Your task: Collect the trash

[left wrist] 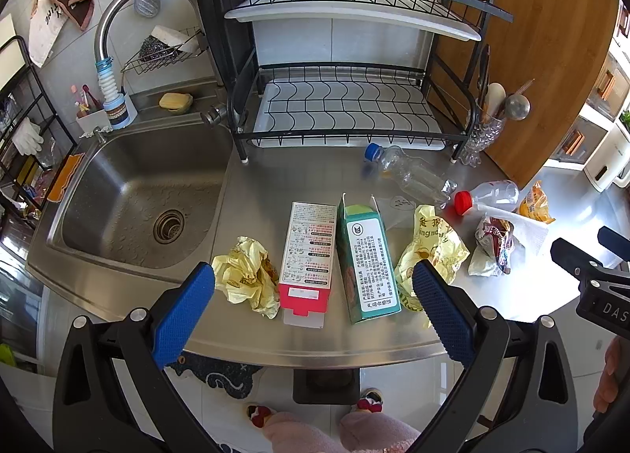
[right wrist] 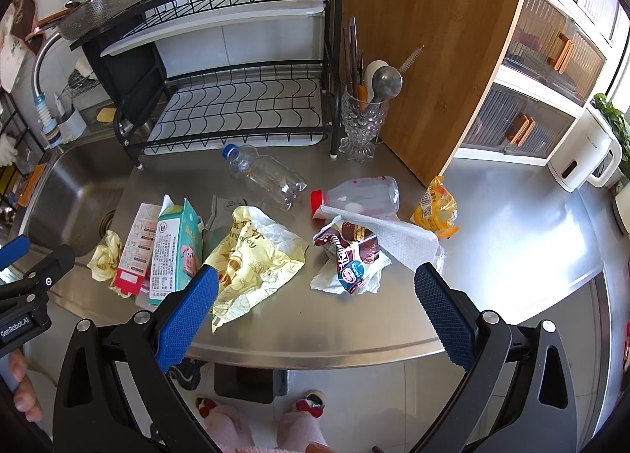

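- Left wrist view: trash lies scattered on the steel counter (left wrist: 275, 185), right of the sink (left wrist: 134, 193). From left to right: a crumpled yellow wrapper (left wrist: 248, 275), a pink-ended box (left wrist: 307, 256) lying flat, a teal carton (left wrist: 364, 260) just beside it, and a large yellow bag (left wrist: 431, 248).
- Farther right: a clear bottle with blue cap (left wrist: 409, 173) on its side, a red-capped bottle (left wrist: 488, 197), a brown snack wrapper (left wrist: 494, 244) under a white paper towel (left wrist: 523, 226), and an orange packet (left wrist: 535, 205).
- Left gripper (left wrist: 313, 281): jaws spread wide, holding nothing, hovering at the counter's near edge over the two boxes.
- Right wrist view: right gripper (right wrist: 315, 281) likewise wide open and empty, near the brown snack wrapper (right wrist: 350, 252) and large yellow bag (right wrist: 256, 252).
- Far side: a black dish rack (left wrist: 342, 106), a glass utensil holder (right wrist: 364, 118), and a wooden board (right wrist: 429, 39).
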### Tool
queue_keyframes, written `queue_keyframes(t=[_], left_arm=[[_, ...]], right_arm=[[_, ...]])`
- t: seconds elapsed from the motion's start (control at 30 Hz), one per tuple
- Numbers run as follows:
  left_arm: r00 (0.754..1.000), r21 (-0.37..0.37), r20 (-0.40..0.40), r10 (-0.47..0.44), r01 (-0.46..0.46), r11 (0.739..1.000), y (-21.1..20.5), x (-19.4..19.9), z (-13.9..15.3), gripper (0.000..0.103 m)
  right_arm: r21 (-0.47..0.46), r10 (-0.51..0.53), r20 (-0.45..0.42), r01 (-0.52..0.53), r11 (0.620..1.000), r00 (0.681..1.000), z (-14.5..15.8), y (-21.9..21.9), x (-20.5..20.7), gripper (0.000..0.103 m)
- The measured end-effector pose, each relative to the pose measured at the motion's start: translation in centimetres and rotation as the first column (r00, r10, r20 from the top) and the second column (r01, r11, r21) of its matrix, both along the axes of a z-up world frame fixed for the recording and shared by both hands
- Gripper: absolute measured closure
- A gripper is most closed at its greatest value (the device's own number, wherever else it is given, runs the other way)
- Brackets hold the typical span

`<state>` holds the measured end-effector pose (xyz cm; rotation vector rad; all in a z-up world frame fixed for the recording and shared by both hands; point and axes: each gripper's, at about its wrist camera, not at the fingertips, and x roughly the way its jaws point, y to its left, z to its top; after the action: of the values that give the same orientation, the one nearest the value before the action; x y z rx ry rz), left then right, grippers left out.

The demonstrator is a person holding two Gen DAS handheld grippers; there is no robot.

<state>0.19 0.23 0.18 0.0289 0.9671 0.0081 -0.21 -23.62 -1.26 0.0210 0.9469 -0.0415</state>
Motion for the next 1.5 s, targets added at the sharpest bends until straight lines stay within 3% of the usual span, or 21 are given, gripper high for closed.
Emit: queue_keyframes(t=[0.37,0.73,1.0,1.07,1.33,1.5], left_arm=[[1.000,0.003,-0.003,0.003,-0.003,1.000,0.2,0.3,-0.1,0.008],[0.998,-0.032,-0.023,0.055,-0.056,0.998,4.2,2.4,-2.0,0.008],[0.997,-0.070,-0.072,-0.003,-0.002,0.998,4.4,4.8,-4.5,0.008],[0.995,-0.076,-0.093,-0.024,0.017,0.997,4.1,5.5,-5.4,0.013],[0.984,-0.093,-0.167,-0.056,0.040,0.995,4.0,7.9,-8.6,0.039],[0.975,-0.080,-0.208,-0.083,0.068,0.994,4.1,9.1,-10.1,0.043]], right_arm=[[-0.001,-0.006,-0.006,0.006,1.000,1.000,-0.2,-0.2,0.2,0.003],[0.073,-0.088,-0.038,0.091,0.993,0.995,-2.1,-4.9,1.9,0.003],[0.116,-0.125,-0.088,0.135,0.984,0.988,-4.4,-7.8,3.7,0.003],[0.131,-0.129,-0.107,0.143,0.981,0.986,-5.2,-8.6,4.3,0.003],[0.260,-0.089,-0.219,0.146,0.954,0.972,-9.2,-10.0,7.3,0.033],[0.261,-0.049,-0.254,0.117,0.958,0.966,-11.0,-8.1,8.7,0.034]])
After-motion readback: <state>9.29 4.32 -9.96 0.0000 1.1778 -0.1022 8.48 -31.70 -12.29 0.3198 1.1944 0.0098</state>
